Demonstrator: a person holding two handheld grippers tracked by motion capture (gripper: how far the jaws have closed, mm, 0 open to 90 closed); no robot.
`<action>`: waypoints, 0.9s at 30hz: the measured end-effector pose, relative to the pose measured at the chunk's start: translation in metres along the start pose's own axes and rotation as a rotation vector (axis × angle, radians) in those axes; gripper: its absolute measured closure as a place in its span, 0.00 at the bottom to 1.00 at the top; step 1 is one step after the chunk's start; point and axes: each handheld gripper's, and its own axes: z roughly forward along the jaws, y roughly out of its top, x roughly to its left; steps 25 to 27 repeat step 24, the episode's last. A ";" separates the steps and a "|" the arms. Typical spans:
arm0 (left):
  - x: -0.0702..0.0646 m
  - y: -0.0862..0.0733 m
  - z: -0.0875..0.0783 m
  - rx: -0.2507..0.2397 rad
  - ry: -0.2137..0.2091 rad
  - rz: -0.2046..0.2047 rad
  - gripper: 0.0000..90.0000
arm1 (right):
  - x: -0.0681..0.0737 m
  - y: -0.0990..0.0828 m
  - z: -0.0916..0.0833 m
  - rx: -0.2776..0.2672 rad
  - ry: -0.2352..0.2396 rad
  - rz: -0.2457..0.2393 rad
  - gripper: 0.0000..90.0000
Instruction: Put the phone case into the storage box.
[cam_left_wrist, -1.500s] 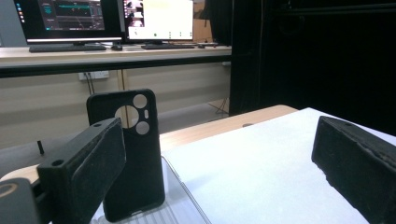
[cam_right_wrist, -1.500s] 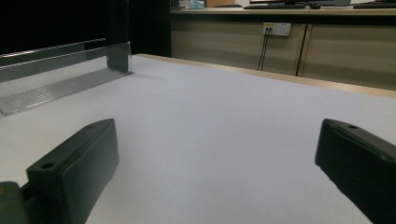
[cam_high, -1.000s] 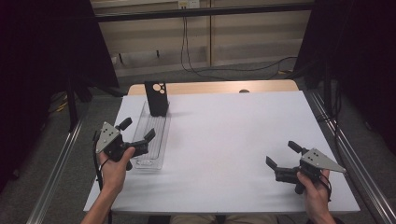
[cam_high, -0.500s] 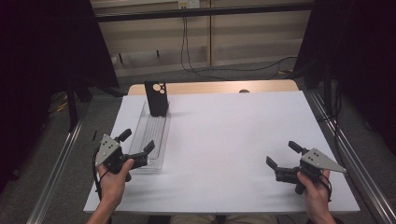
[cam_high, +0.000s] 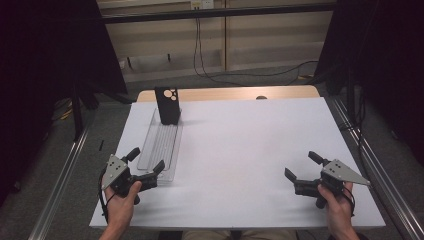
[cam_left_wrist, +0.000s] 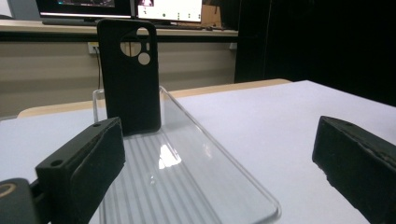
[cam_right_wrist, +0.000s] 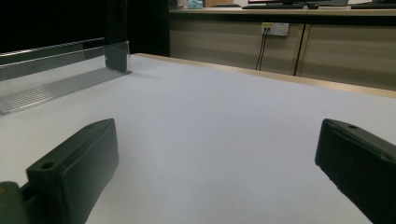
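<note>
A black phone case (cam_high: 167, 105) (cam_left_wrist: 130, 74) stands upright at the far end of a clear ribbed plastic tray (cam_high: 161, 147) (cam_left_wrist: 187, 177) on the left of the white table. My left gripper (cam_high: 145, 166) (cam_left_wrist: 219, 168) is open at the tray's near end, low over it, with nothing between its jaws. My right gripper (cam_high: 299, 167) (cam_right_wrist: 217, 168) is open near the table's front right, empty, its jaws pointing left across the bare top. In the right gripper view the tray (cam_right_wrist: 51, 79) and the case (cam_right_wrist: 116, 32) lie far off at the left.
The white table top (cam_high: 250, 145) is edged at the back by a wooden strip (cam_high: 230, 93). Metal rails (cam_high: 60, 190) run along both sides. Cables and a wall with sockets lie beyond the far edge.
My left gripper has drawn back toward the front edge, from beside the tray's middle to its near end. The right gripper has stayed put.
</note>
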 end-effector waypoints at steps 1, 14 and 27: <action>-0.001 -0.001 -0.002 -0.002 0.016 0.003 0.03 | 0.000 0.000 0.000 -0.003 -0.004 0.000 0.00; 0.008 -0.015 -0.015 0.004 0.028 0.015 0.03 | 0.000 -0.001 0.001 0.004 -0.007 -0.006 0.00; 0.009 -0.013 -0.018 -0.003 0.060 -0.002 0.03 | 0.000 0.000 0.001 0.003 0.001 -0.011 0.00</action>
